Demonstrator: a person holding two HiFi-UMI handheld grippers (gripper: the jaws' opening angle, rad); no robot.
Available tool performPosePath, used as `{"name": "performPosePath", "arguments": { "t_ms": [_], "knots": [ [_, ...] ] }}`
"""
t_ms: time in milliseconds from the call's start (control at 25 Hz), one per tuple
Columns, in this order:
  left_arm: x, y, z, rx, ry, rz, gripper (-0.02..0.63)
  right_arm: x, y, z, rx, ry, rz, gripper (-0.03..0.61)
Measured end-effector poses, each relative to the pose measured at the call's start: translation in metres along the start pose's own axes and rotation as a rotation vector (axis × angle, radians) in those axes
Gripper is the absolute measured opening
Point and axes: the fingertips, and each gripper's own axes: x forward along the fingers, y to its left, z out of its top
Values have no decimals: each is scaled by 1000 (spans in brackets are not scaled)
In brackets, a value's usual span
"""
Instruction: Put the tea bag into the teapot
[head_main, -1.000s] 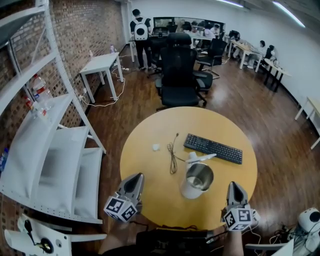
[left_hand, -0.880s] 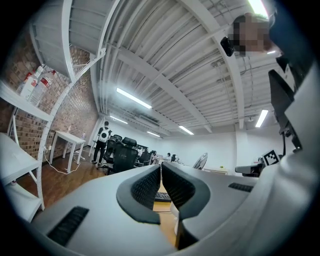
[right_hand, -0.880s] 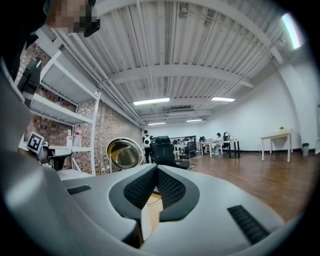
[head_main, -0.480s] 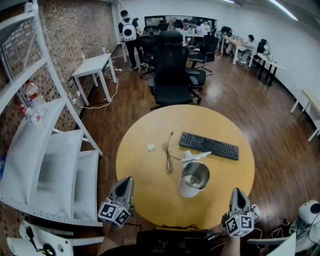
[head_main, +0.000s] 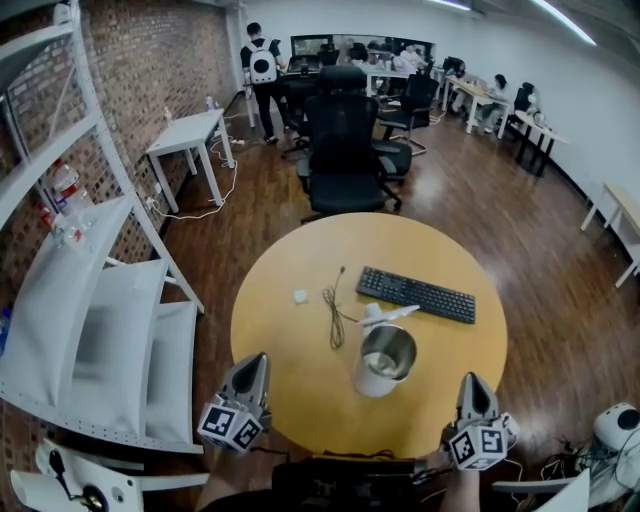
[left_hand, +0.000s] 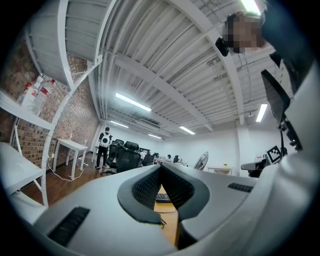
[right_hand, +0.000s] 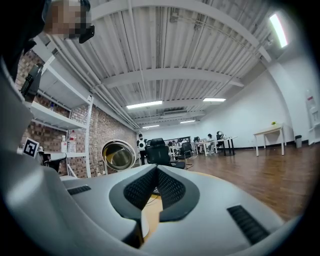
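A small white tea bag (head_main: 301, 296) lies on the round yellow table (head_main: 290, 370), left of a dark loose cable (head_main: 334, 315). The metal teapot (head_main: 383, 358) stands open near the table's middle, with a white piece (head_main: 391, 315) resting at its far rim. My left gripper (head_main: 257, 362) hovers at the table's near left edge, shut and empty, well short of the tea bag. My right gripper (head_main: 473, 381) is at the near right edge, shut and empty. The right gripper view shows the teapot (right_hand: 118, 155) to the left of the closed jaws (right_hand: 157, 170). In the left gripper view the pads (left_hand: 161, 169) meet.
A black keyboard (head_main: 416, 294) lies behind the teapot. A black office chair (head_main: 343, 150) stands at the table's far side. White shelving (head_main: 100, 300) runs along the brick wall on the left. People work at desks far back.
Both grippers have dropped back slightly toward the table's near edge, and the head view has shifted a little. Nothing on the table has moved.
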Motion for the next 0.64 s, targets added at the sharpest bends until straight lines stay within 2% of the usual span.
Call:
{"name": "performPosePath", "arguments": {
  "t_ms": [360,640],
  "knots": [
    [5,3,-7,-21,-1,21,-7,5,-11,1,21,-8,-1,3],
    [8,7,-15,-8,72,21,-7,9,-7,0,19,23,6,3]
  ]
}}
